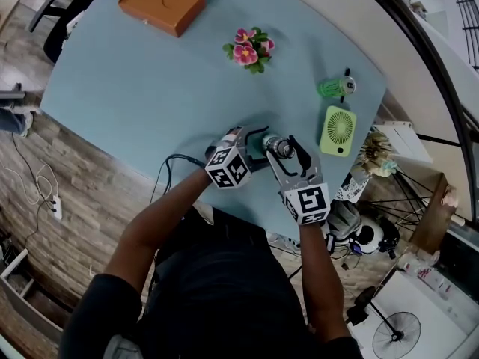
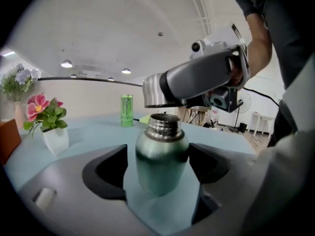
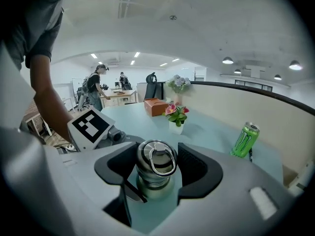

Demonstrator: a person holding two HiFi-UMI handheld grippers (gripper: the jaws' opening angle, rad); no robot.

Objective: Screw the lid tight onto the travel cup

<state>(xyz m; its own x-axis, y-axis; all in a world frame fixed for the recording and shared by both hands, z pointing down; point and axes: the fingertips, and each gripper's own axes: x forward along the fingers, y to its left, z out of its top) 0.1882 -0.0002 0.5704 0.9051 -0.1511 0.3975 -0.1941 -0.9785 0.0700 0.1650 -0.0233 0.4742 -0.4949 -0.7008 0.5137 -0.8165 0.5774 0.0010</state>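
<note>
The travel cup, a green metal flask with a bare threaded neck, stands upright between the jaws of my left gripper, whose pads close on its sides. My right gripper is shut on the steel lid, which hangs tilted just above the neck and slightly to its left, not seated on it. From the right gripper view, the lid with its ring handle sits between the pads, and the cup's body shows below. Both grippers meet near the table's front edge, the left gripper beside the right.
A green can and a green fan lie to the right. A flower pot and an orange box sit farther back on the blue table. A cable hangs off the front edge. People stand far off.
</note>
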